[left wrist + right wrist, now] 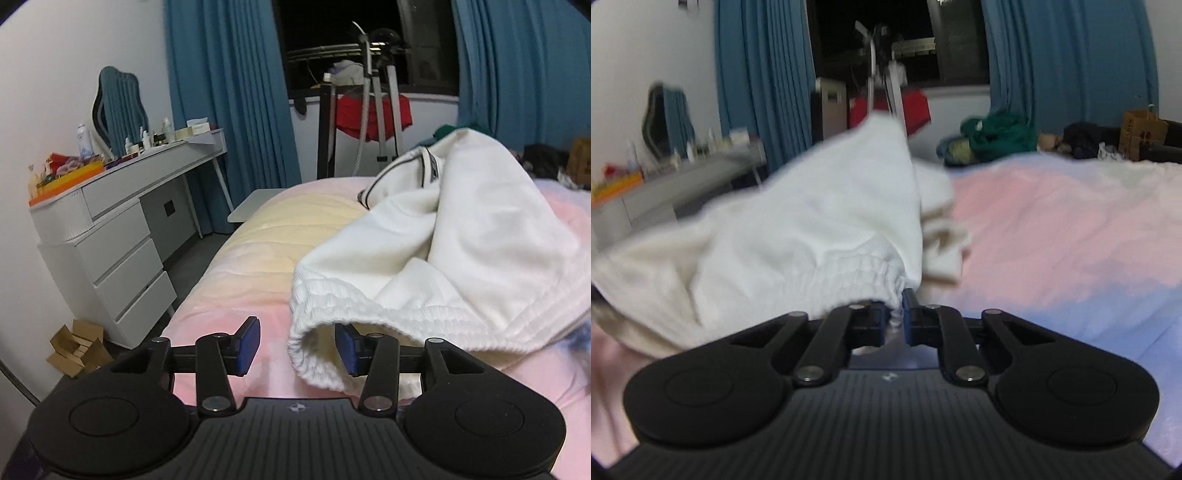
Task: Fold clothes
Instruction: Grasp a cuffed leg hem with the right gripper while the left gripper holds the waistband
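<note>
White trousers with a ribbed elastic waistband lie crumpled on a pink and yellow bed cover. My left gripper stands open at the near end of the waistband. The band's rim sits between its blue pads without being pressed. In the right wrist view the same white trousers bulge up to the left, blurred. My right gripper is shut on the gathered waistband edge, which bunches between its fingertips.
A grey dressing table with a mirror and bottles stands left of the bed. Blue curtains frame a dark window. A tripod and a red cloth stand past the bed's end. Green clothes and a cardboard box lie at the far right.
</note>
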Motion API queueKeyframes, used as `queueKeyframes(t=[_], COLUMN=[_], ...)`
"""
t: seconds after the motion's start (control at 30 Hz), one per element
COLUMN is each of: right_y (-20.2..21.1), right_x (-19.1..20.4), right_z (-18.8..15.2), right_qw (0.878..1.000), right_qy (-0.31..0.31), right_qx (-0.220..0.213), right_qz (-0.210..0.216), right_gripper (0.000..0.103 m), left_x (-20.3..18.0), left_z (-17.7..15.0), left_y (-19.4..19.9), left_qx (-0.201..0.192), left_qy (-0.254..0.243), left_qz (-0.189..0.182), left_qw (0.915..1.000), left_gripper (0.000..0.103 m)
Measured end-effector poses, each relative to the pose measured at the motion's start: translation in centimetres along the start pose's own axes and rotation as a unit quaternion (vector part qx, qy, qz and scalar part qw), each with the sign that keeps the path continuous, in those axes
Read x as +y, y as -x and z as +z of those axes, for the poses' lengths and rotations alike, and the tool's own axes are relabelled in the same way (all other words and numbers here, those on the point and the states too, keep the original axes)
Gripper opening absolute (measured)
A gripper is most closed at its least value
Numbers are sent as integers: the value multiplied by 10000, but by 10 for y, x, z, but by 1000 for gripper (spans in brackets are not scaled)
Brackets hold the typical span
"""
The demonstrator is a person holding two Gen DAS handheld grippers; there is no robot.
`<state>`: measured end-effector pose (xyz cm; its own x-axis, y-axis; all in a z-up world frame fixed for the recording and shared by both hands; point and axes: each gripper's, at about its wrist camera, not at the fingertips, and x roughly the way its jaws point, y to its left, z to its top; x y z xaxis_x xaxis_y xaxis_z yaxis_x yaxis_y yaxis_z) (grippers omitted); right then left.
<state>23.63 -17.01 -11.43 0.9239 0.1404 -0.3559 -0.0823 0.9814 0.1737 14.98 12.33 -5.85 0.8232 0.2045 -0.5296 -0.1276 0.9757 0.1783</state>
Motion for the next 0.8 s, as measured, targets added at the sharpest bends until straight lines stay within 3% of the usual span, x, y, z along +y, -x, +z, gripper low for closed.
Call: queueKeyframes(t=[0.13,0.33,0.47,0.67,0.8], right_y=[57,134,146,117,111], right_x=[13,24,16,8,-7], right_z=[19,13,-8,-38,-43], right_qw=[9979,9952,9983,9965,9963], right_qy=[326,644,425,358,-160], right_qx=[-544,-734,-368,349,508], right_qz=[144,99,-173,-669,-670], right_gripper=[11,11,10,10,10], left_x=[-5,-17,-26,-30,-32], left_z=[-1,-7,-17,-30,-30], left_y=[7,12,5,-9,-9], left_qx=[-89,-99,61,152,106], left_qy=[-77,-234,-383,-499,-489], left_qz=[-94,-244,-138,78,88], left_qw=[9999,9994,9992,9986,9987], left_gripper=[51,52,52,55,53])
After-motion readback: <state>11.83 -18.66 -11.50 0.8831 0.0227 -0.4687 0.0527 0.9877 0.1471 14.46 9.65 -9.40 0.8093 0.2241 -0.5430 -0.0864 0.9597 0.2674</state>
